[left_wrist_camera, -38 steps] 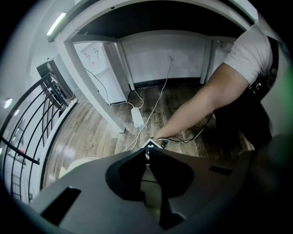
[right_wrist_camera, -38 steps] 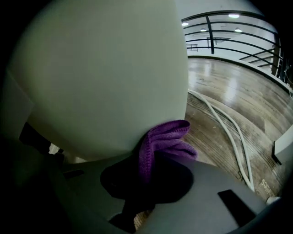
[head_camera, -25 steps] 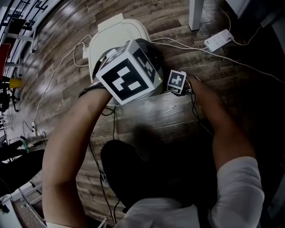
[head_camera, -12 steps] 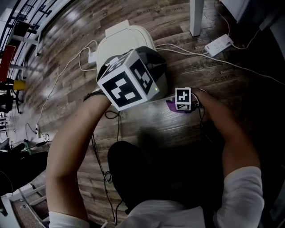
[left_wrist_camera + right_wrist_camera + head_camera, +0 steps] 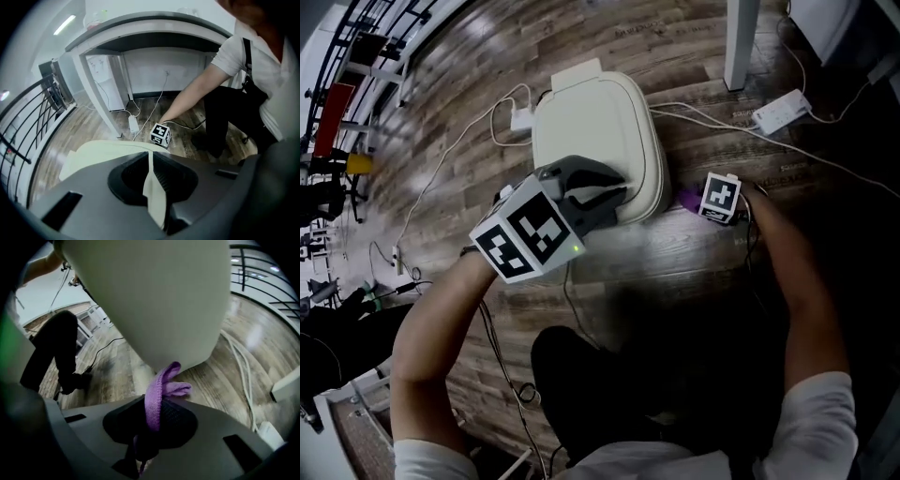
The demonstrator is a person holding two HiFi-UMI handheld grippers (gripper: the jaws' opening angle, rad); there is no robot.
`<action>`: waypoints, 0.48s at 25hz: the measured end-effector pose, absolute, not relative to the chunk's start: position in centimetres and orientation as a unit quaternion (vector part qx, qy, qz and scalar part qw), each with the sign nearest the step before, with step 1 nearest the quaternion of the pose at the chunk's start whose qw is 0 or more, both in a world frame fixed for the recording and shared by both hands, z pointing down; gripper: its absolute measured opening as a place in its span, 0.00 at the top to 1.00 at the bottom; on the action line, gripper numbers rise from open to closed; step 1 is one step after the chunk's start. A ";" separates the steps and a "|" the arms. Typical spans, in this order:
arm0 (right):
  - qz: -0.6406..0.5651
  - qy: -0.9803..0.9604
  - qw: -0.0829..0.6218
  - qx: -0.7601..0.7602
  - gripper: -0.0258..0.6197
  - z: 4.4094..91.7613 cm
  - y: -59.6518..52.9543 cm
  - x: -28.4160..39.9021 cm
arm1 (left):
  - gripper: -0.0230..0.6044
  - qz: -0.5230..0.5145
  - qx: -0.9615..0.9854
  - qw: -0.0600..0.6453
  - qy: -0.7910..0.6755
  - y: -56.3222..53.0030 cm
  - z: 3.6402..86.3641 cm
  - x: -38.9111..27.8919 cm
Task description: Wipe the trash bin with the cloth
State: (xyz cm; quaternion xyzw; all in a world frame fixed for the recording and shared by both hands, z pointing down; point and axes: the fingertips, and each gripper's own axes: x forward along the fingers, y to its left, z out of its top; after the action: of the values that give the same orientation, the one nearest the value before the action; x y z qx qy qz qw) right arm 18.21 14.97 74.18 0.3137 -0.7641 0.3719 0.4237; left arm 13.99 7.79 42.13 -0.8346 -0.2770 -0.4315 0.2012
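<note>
Trash bin [image 5: 595,131], head view: sat on the wooden floor [image 5: 694,272] in front of the person, cream, lid down, cables [image 5: 469,141] close by. Looked like light, stiff, smooth plastic with a thin wall. Would probably slide or tip under a firm rub, so best steadied at the rim. Left tool [image 5: 598,195]: reached onto the near edge. Right tool [image 5: 705,199]: hung just beside the right flank, with a scrap of purple cloth [image 5: 688,197] showing.

Left gripper view: clenched nearly all the way on a thin cream edge of the trash bin [image 5: 154,192], pinched between the jaws. No slack seen there.

Right gripper view: gripped the cloth [image 5: 161,385], jaws partly apart round a bunched fold. Soft and limp, flopped over at the free end, touching the lower side of the trash bin [image 5: 150,296]. Could not tell whether the base was off the floor.
</note>
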 end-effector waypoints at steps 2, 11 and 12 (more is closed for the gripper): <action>0.369 -0.741 0.403 0.391 0.86 73.2 13.7 20.5 | 0.92 -0.430 -0.841 0.188 -0.267 6.9 42.0 13.1; 0.276 -0.627 0.415 0.598 0.86 69.6 12.7 24.3 | 0.92 -0.376 -0.861 0.188 -0.286 5.6 44.6 10.7; 0.265 -0.615 0.414 0.617 0.86 68.1 12.7 24.2 | 0.92 -0.374 -0.863 0.180 -0.288 5.5 44.6 10.7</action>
State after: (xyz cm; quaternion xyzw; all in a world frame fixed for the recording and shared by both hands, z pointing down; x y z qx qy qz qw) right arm 24.16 12.66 68.12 0.6166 -0.6150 0.2646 0.4142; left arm 10.66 5.54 44.58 -0.8634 -0.2875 -0.3736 0.1796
